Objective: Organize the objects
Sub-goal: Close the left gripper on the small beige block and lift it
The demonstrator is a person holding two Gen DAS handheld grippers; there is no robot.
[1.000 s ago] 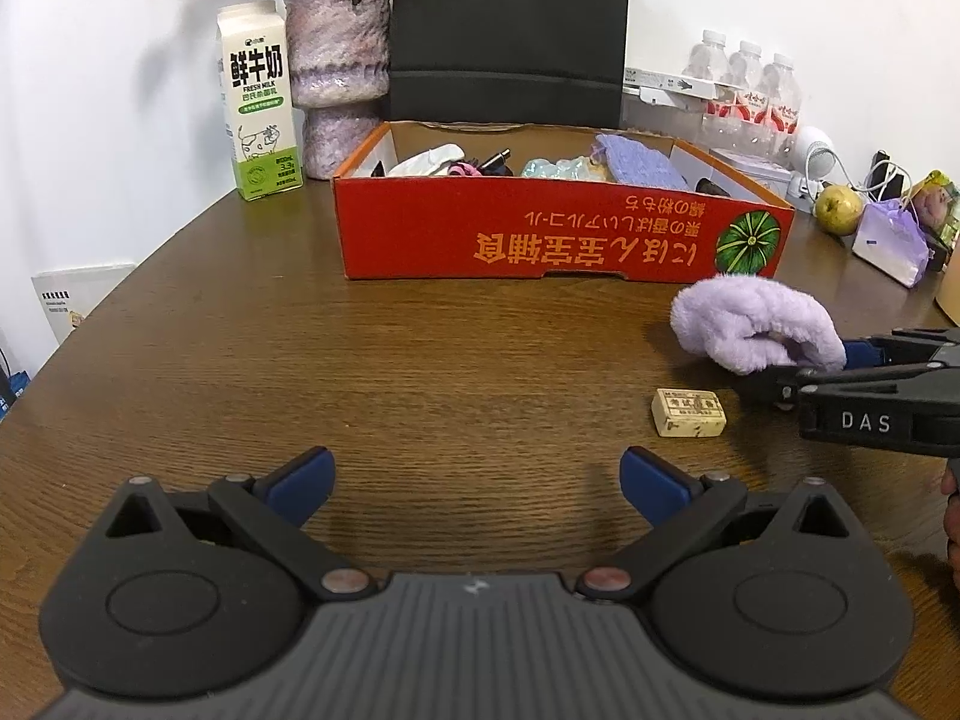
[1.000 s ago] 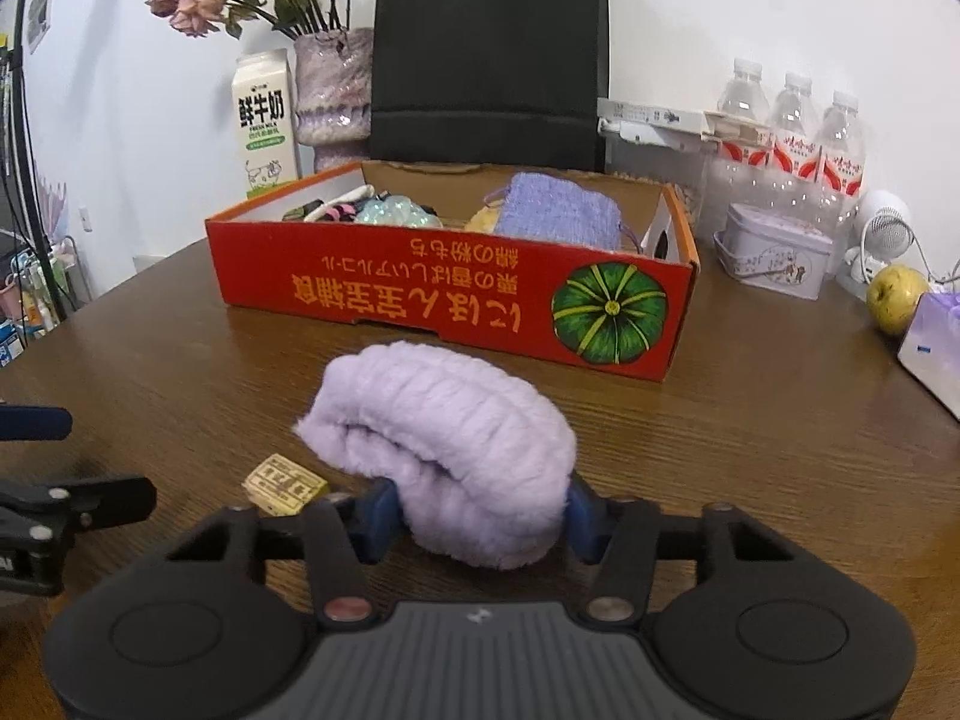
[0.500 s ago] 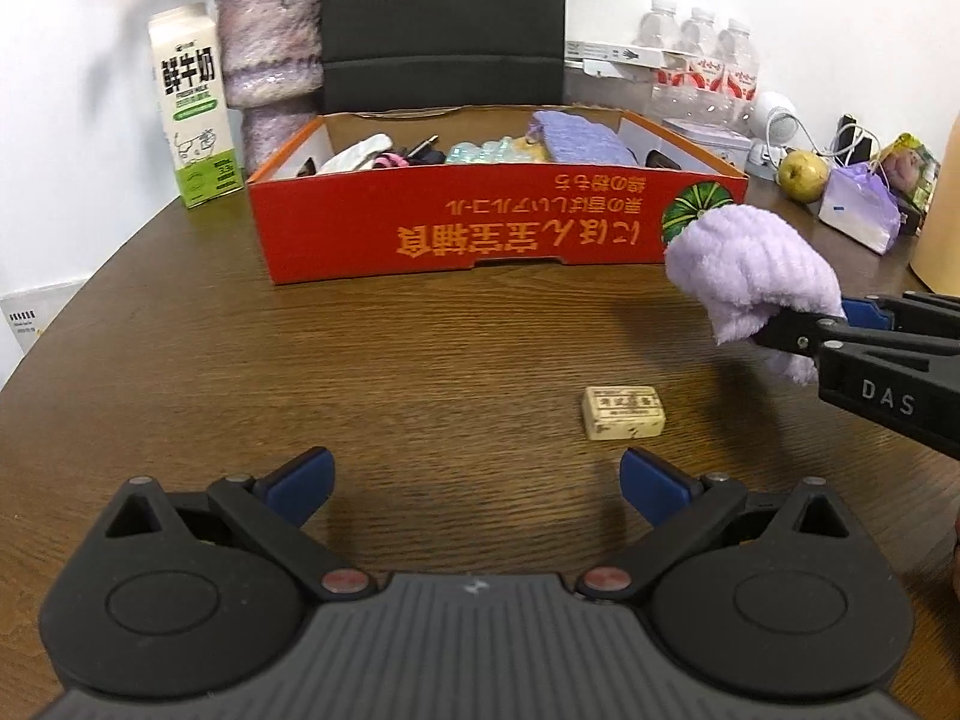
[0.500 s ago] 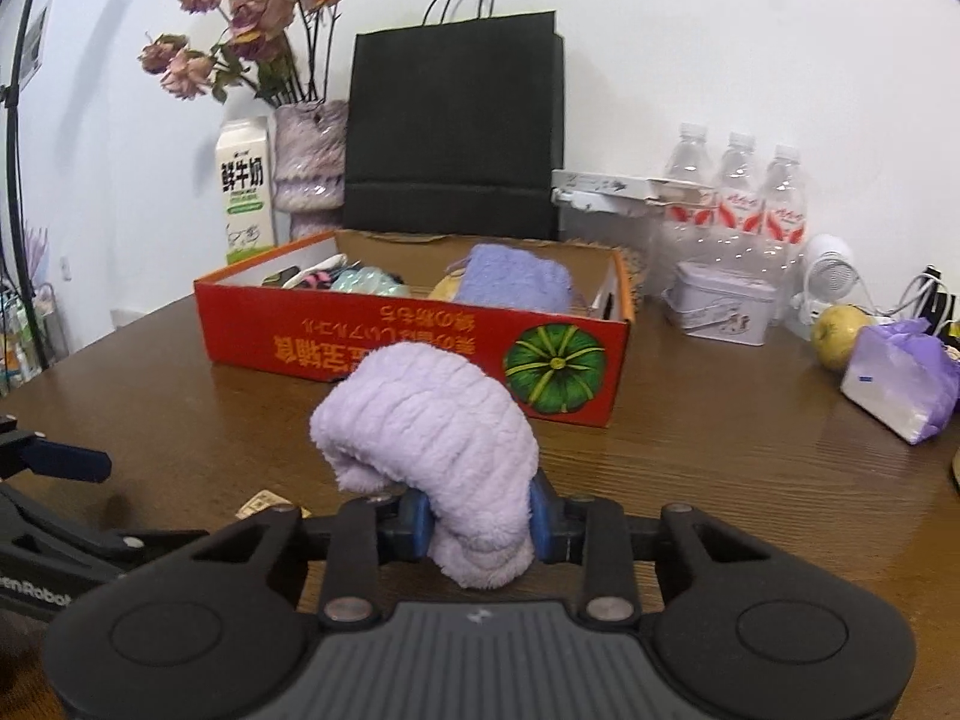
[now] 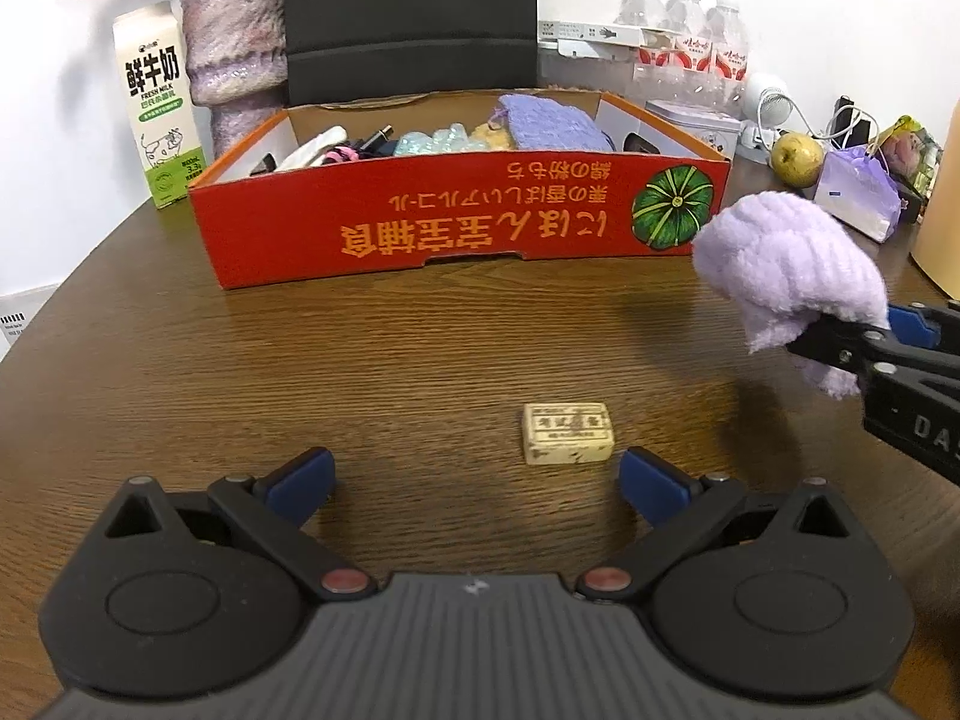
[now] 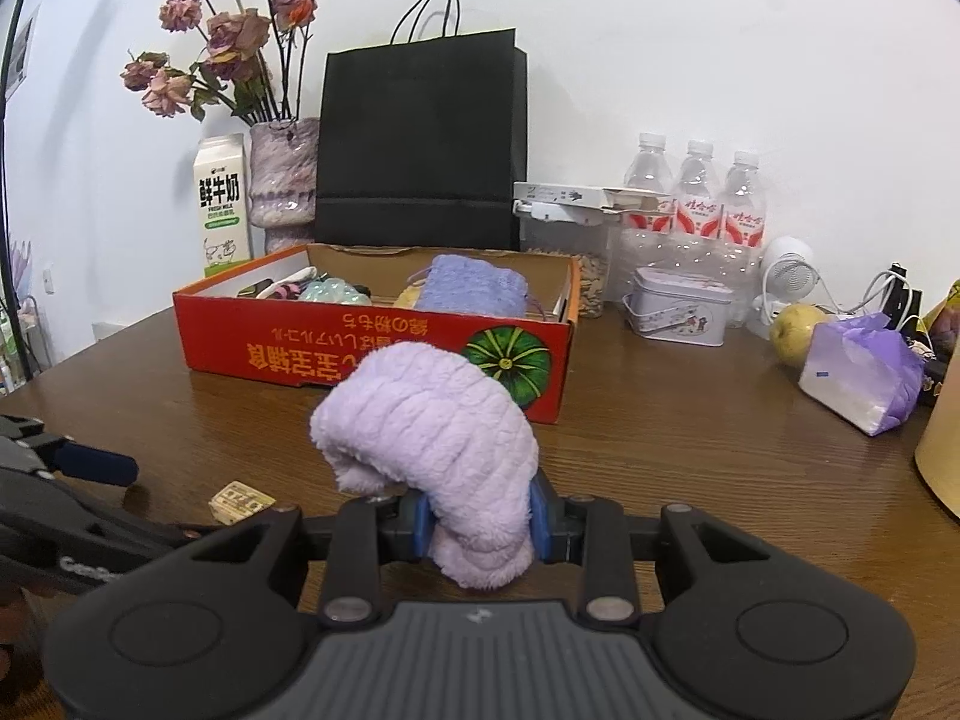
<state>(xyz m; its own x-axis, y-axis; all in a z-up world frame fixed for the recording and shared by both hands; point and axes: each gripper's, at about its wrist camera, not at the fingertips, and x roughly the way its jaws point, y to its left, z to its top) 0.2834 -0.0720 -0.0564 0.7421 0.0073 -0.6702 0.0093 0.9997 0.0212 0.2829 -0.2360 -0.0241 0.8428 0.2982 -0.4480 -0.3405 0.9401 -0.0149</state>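
While the red box (image 6: 372,354) sits open ahead, the right gripper (image 6: 478,525), clamped on the lilac towel (image 6: 429,438), should rise over the box's near wall before releasing inside. The left gripper (image 5: 474,480), spread wide, hovers near the small tan block (image 5: 568,433), short of the box.

Right claw (image 6: 480,525): clamped on lilac towel (image 6: 429,426), raised above worktop (image 6: 690,450). Red box (image 6: 384,354) behind. Small tan block (image 6: 240,501) lower left.
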